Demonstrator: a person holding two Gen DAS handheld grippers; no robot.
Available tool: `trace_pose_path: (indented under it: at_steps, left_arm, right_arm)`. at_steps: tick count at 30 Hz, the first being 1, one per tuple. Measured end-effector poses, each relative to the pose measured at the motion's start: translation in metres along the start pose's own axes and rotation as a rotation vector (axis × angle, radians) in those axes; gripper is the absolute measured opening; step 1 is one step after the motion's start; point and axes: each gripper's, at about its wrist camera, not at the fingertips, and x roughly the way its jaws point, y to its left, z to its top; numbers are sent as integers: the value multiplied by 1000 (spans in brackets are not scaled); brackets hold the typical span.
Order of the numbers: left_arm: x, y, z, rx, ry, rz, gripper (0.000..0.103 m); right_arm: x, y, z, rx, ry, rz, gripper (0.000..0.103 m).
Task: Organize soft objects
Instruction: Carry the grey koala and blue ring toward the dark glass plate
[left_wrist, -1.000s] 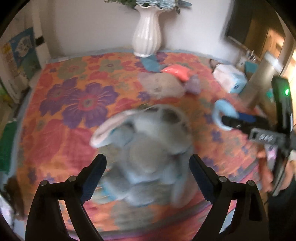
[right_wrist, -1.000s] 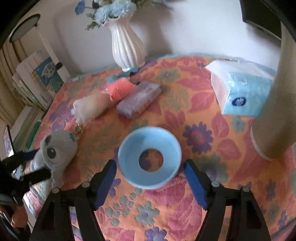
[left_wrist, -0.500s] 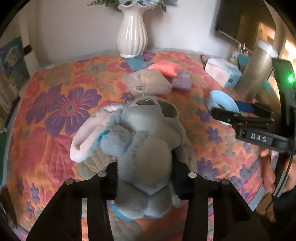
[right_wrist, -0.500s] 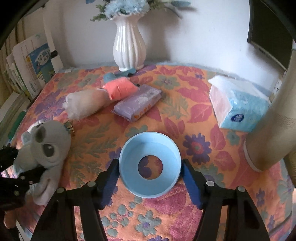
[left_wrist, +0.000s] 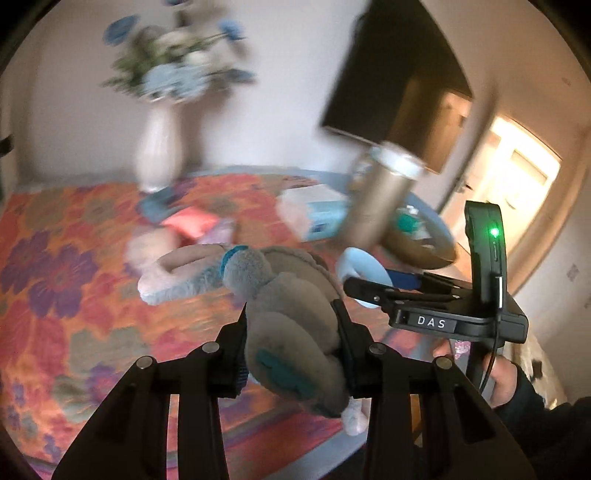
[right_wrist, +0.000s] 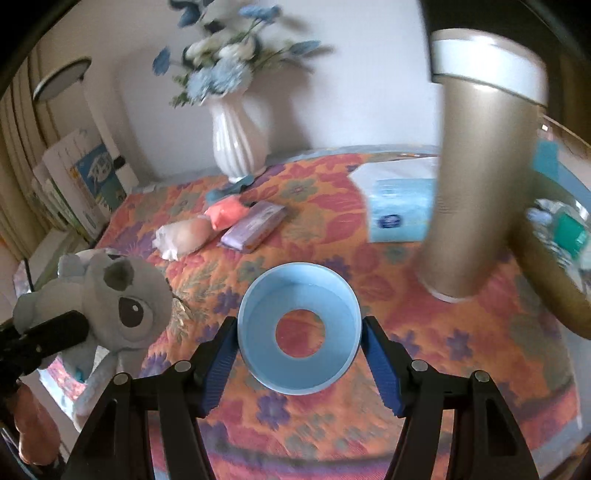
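Note:
My left gripper (left_wrist: 291, 325) is shut on a grey plush animal (left_wrist: 291, 317) and holds it up off the flowered tablecloth (left_wrist: 74, 295). The plush also shows at the left of the right wrist view (right_wrist: 118, 306), big-eyed, hanging in the air. My right gripper (right_wrist: 299, 350) is shut on a light blue ring-shaped cup (right_wrist: 299, 328) with a hole in its bottom, lifted above the cloth. In the left wrist view the right gripper (left_wrist: 373, 291) holds the blue ring (left_wrist: 360, 273) just right of the plush.
A white vase with blue flowers (right_wrist: 238, 147) stands at the back. A pale soft pack (right_wrist: 184, 236), an orange pouch (right_wrist: 225, 214) and a purple tissue pack (right_wrist: 255, 229) lie mid-table. A blue tissue box (right_wrist: 399, 210), a tall gold cylinder (right_wrist: 476, 177) and a basket (right_wrist: 554, 258) stand at the right.
My left gripper closed on the plush and lifted it off the cloth. My right gripper closed on the blue ring and raised it. Both views have tilted upward.

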Motion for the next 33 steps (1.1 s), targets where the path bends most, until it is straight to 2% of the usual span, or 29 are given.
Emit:
trace_pose_path:
  at_steps: [9,14,17,22,25,30,33]
  left_arm:
    - [32,-88,28,180,18,-136,35]
    - [62,-141,46,265,43,-209,35]
    - [87,-178,59,306,49,-221,35]
    - [134,-234,86,360,40,-143,35]
    - [163,-262,101,381,19,-64,35]
    - [209,-277,127,353,9,26,35]
    - [234,-282,136,362,-26,113,35]
  right_arm:
    - [-71,-69,6,137,-66,-52,65]
    - [-121,-122,10,242,-159,-129,65]
    - [-146,-162,16,321,-225,-172,65]
    - [-167,-209,36,385,-280,-252,66]
    - [-163,-234,58,388,-273,-286,66]
    - [-147,-277,85,420,-229,-282,66]
    - [-133,-299,90,460,-186,-269,66]
